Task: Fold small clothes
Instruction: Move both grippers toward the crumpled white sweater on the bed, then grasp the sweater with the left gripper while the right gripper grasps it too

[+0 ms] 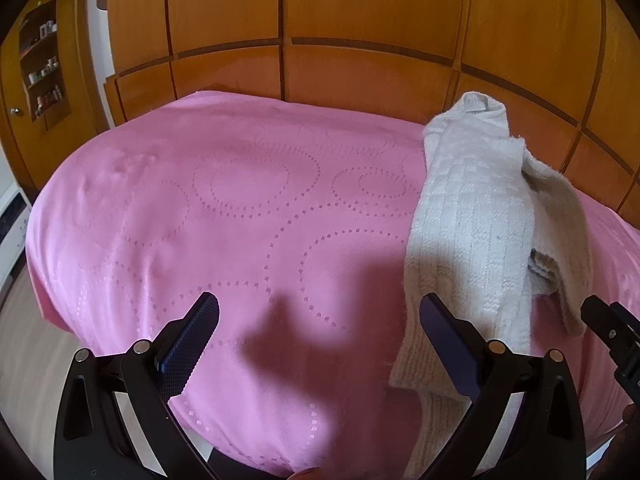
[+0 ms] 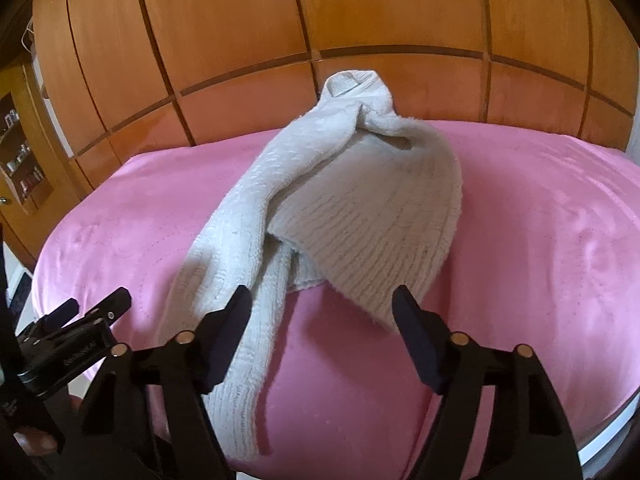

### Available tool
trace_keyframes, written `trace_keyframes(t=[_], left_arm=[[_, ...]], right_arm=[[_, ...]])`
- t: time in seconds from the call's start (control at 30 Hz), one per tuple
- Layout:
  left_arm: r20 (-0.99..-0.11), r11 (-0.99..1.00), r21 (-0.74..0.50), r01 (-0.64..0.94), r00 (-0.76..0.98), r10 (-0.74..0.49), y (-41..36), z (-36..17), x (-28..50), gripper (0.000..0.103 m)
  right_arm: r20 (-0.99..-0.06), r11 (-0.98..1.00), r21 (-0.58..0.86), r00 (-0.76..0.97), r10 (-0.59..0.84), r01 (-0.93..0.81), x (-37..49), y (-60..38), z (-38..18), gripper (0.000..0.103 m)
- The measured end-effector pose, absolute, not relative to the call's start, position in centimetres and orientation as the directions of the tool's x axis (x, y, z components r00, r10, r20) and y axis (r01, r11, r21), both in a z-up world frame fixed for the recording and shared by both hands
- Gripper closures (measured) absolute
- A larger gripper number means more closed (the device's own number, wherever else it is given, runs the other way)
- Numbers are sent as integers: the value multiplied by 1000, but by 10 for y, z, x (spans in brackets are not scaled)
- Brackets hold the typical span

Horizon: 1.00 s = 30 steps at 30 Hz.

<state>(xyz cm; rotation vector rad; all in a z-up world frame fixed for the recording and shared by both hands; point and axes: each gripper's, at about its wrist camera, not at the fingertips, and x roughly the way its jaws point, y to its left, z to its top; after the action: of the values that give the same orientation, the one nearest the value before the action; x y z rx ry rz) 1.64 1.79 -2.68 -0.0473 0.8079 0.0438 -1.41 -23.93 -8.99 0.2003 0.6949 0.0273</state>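
Looking down both wrist cameras, I see a cream knitted sweater (image 2: 344, 208) lying bunched on the pink bedspread (image 1: 200, 208), its collar toward the wooden wardrobe (image 1: 360, 20). My left hand-held gripper (image 1: 320, 324) hangs with its jaws wide apart over bare bedspread, just left of the garment, gripping nothing. My right hand-held gripper (image 2: 322, 320) has its jaws apart too; the sweater's lower edge lies between them, the left finger (image 2: 230, 332) against a knitted strip, though the pads clamp nothing.
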Motion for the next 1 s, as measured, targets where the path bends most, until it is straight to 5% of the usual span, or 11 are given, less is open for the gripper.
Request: trace_keyframes(t=[0.37,1.0], left_arm=[[-751,998,-35,-57,660,11,21,-37,23,4],[-809,978,-165,-130,585,-59,83,-54,33,4]], right_arm=[[-646,978,206,753,123,17,-2,-244,-90,32],[-638,933,360,723,265,-24,84,-243,-86,53]])
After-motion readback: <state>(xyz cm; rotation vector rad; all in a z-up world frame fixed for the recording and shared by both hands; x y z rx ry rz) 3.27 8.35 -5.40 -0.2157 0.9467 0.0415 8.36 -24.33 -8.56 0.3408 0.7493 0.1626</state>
